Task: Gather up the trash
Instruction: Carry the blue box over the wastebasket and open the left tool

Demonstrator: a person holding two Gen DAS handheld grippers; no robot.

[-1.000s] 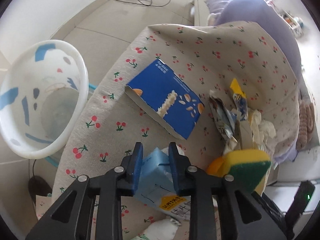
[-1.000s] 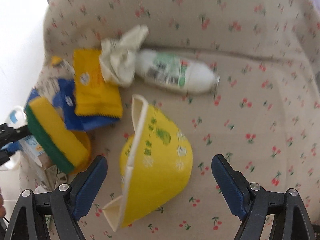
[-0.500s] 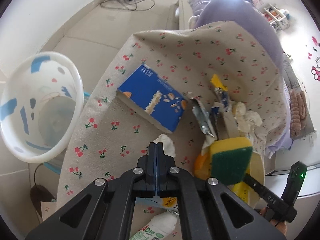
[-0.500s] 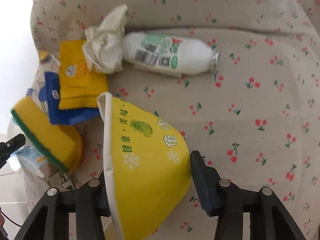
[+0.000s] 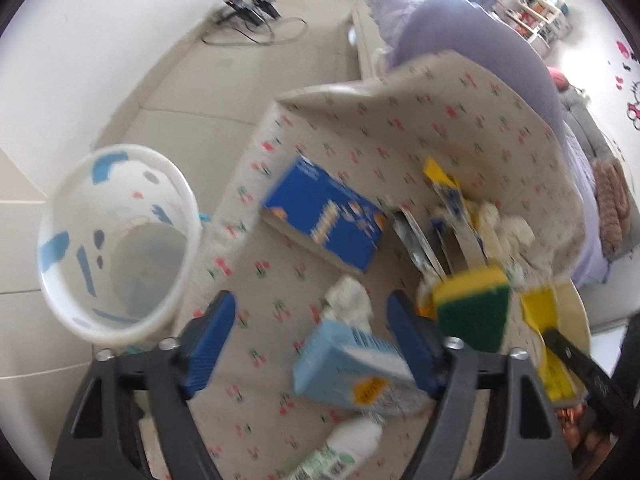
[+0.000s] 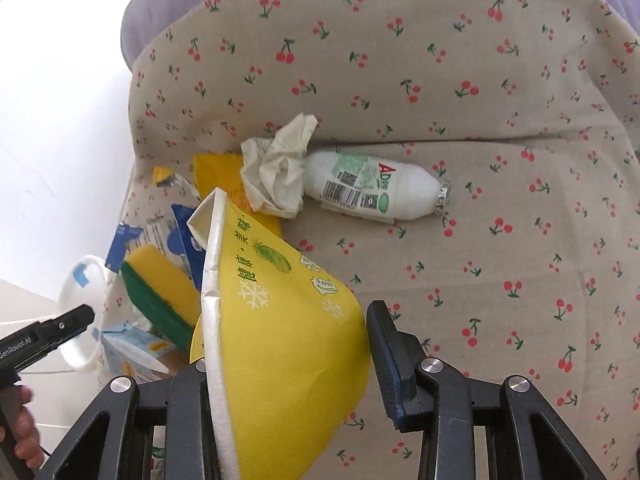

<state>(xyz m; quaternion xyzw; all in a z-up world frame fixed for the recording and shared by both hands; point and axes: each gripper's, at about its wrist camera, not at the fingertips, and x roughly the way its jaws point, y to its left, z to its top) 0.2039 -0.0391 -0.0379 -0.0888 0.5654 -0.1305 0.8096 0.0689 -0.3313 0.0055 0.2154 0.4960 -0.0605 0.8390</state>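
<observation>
My left gripper (image 5: pixel 312 336) is open above the cherry-print cloth (image 5: pixel 400 128). A light blue carton (image 5: pixel 344 364) lies by its right finger, apart from the jaws. My right gripper (image 6: pixel 280 344) is shut on a yellow paper bowl (image 6: pixel 280 320) and holds it tilted above the cloth (image 6: pixel 480 80). The white waste bin (image 5: pixel 116 248) stands on the floor left of the table. A blue box (image 5: pixel 324 220), wrappers (image 5: pixel 448 200), a yellow-green sponge (image 5: pixel 472 308) and a white bottle (image 6: pixel 372 186) lie on the cloth.
A crumpled tissue (image 6: pixel 280 168) lies against the bottle. A yellow packet (image 6: pixel 224 176) sits behind the bowl. A purple sofa (image 5: pixel 472 40) is beyond the table. Cables (image 5: pixel 252 20) lie on the floor. The left view is blurred.
My left gripper has opened wide after being shut, and the blue carton now lies loose beside it. My right gripper closed on the yellow bowl and has lifted it.
</observation>
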